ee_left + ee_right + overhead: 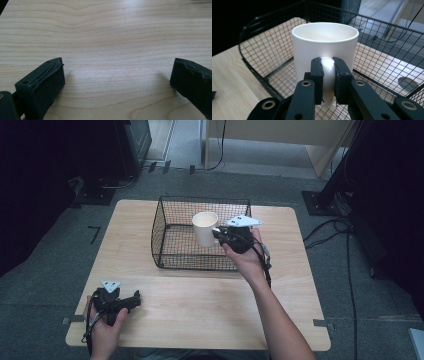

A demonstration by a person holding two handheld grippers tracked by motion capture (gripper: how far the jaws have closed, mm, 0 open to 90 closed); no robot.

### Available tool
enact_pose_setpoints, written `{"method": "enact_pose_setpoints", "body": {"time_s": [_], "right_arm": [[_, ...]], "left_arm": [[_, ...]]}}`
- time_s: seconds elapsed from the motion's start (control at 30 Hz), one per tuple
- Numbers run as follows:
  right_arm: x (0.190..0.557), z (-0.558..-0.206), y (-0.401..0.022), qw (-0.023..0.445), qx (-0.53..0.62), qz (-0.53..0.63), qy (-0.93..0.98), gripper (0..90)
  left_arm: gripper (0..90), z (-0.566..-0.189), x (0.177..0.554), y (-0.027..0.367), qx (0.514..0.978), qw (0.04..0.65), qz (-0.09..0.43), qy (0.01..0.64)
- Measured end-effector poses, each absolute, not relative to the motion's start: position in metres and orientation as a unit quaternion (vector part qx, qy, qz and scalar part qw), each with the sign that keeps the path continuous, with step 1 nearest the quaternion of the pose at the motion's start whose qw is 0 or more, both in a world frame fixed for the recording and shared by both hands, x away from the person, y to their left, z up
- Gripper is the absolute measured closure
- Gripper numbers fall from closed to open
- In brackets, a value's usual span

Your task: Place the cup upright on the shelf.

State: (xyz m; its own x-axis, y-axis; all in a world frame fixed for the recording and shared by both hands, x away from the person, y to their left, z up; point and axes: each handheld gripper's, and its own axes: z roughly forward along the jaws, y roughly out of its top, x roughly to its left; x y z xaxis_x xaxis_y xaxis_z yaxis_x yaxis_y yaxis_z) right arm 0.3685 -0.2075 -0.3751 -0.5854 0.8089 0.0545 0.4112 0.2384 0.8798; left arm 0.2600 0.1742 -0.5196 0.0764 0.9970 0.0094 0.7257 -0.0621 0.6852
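So your right gripper has its two black jaws clamped tight on the handle of the cream-white ceramic mug, one pad on each side of that handle, and the mug is hanging off the grip, upright, with its open mouth facing up. In the high view the mug sits up in the air over the black wire mesh basket, roughly above the right half of it, and I can't tell if its base touches the basket floor or not, it looks lifted though. Your right gripper comes in from the basket's right side with your hand wrapped around the body. The basket stands on the light wooden table, toward the far middle of it. Your left gripper is down at the near left corner of the table, jaws spread wide with nothing but bare wood grain between them, well apart from the basket and mug.
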Motion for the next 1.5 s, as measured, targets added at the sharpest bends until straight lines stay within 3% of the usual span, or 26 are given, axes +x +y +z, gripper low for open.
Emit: {"method": "enact_pose_setpoints", "body": {"time_s": [0.7, 1.2, 1.5], "right_arm": [[0.411, -0.423, -0.193, 0.175, 0.433, 0.381, 0.798, 80.4], [0.404, -0.424, -0.194, 0.164, 0.449, 0.345, 0.808, 79.6], [0.400, -0.424, -0.203, 0.154, 0.463, 0.359, 0.795, 72.0]], "left_arm": [[0.0, -0.520, 0.260, 0.174, 0.683, 0.267, 0.254, 0.630], [0.0, -0.520, 0.260, 0.174, 0.683, 0.267, 0.254, 0.630], [0.0, -0.520, 0.260, 0.174, 0.683, 0.267, 0.254, 0.630]]}}
